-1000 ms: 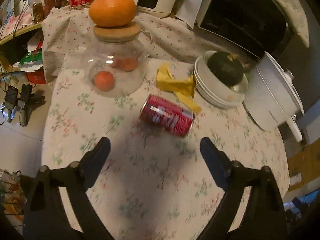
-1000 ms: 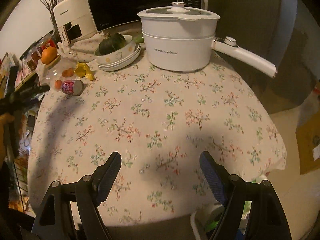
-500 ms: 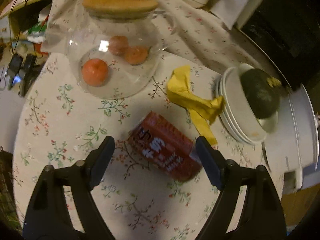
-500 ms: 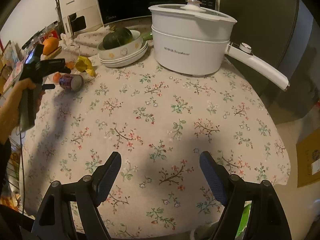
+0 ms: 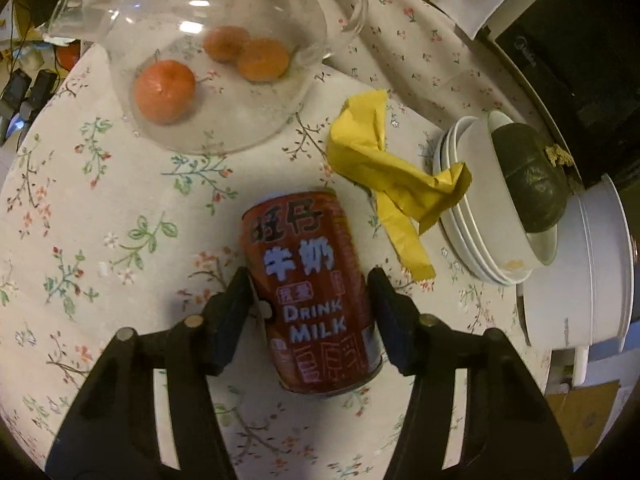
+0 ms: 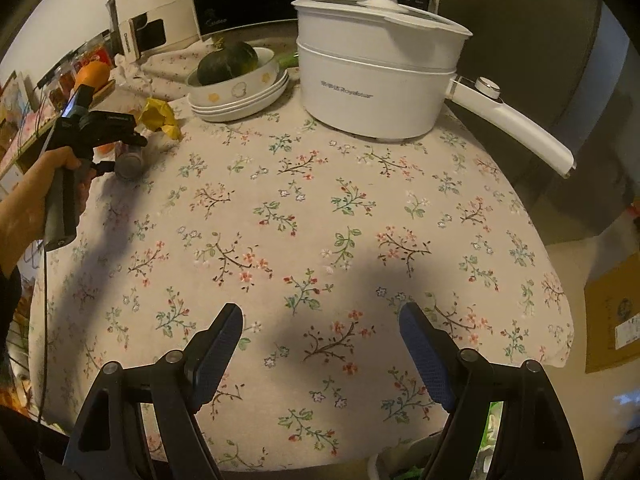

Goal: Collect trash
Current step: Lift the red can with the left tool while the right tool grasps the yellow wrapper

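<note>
Now left gripper (image 5: 310, 290) fingers closing around red milk can (image 5: 310, 292) lying on table (image 5: 100, 240), seemingly not yet clamped. Right gripper (image 6: 320, 320) fingers apart, empty. Yellow wrapper (image 5: 380, 168) beside can.

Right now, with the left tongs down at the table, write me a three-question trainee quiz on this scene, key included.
1. True or false: the red drink-milk can stands upright on the floral tablecloth.
2. What lies between the can and the stacked white plates? A) a blue sponge B) a crumpled yellow paper scrap C) a metal spoon
3. Fill in: the clear glass jar holds ___ small orange fruits.

Key
1. False: it lies on its side between the fingers of the left tongs, whose jaws are closing.
2. B
3. Three

The right tongs hang open over bare cloth.
</note>
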`<state>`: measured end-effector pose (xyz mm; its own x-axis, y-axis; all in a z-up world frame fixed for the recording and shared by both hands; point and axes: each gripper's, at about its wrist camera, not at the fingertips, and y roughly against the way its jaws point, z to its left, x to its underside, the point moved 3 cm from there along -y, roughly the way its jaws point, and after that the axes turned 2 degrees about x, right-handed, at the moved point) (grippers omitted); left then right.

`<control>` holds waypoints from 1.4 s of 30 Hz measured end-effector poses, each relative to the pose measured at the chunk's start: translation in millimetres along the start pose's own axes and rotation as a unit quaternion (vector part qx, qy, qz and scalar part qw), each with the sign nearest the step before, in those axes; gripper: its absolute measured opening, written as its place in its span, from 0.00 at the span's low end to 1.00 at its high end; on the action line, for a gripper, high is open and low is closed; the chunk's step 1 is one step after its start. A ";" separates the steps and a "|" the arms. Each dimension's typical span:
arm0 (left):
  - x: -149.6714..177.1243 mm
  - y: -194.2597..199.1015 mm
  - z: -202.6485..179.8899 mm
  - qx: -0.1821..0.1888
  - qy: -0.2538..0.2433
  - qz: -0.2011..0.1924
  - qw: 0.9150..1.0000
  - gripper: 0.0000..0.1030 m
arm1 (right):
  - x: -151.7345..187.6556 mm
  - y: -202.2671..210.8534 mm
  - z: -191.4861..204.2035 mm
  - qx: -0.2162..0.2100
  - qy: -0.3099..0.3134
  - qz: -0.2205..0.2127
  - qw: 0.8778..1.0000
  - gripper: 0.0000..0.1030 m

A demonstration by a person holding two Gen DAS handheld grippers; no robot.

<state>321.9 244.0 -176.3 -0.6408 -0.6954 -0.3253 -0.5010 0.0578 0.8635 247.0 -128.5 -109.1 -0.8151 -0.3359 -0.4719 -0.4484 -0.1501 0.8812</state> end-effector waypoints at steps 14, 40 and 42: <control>41.0 111.8 46.1 0.063 -0.088 -0.043 0.993 0.58 | -70.1 -0.4 90.7 -0.066 0.019 -0.039 0.997 0.80; 28.2 181.1 121.0 0.070 -0.081 -0.113 0.988 0.58 | -242.8 -151.2 217.6 -0.160 -0.203 0.004 0.966 0.61; 27.7 181.0 119.2 0.069 -0.086 -0.114 0.987 0.58 | -246.0 -161.5 219.1 -0.162 -0.221 0.006 0.962 0.50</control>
<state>144.1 320.6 -75.0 -0.5852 -0.5703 -0.5764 -0.7106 0.0182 0.7034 439.6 182.1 -141.5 -0.9282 0.0783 -0.3636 -0.3579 -0.4541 0.8159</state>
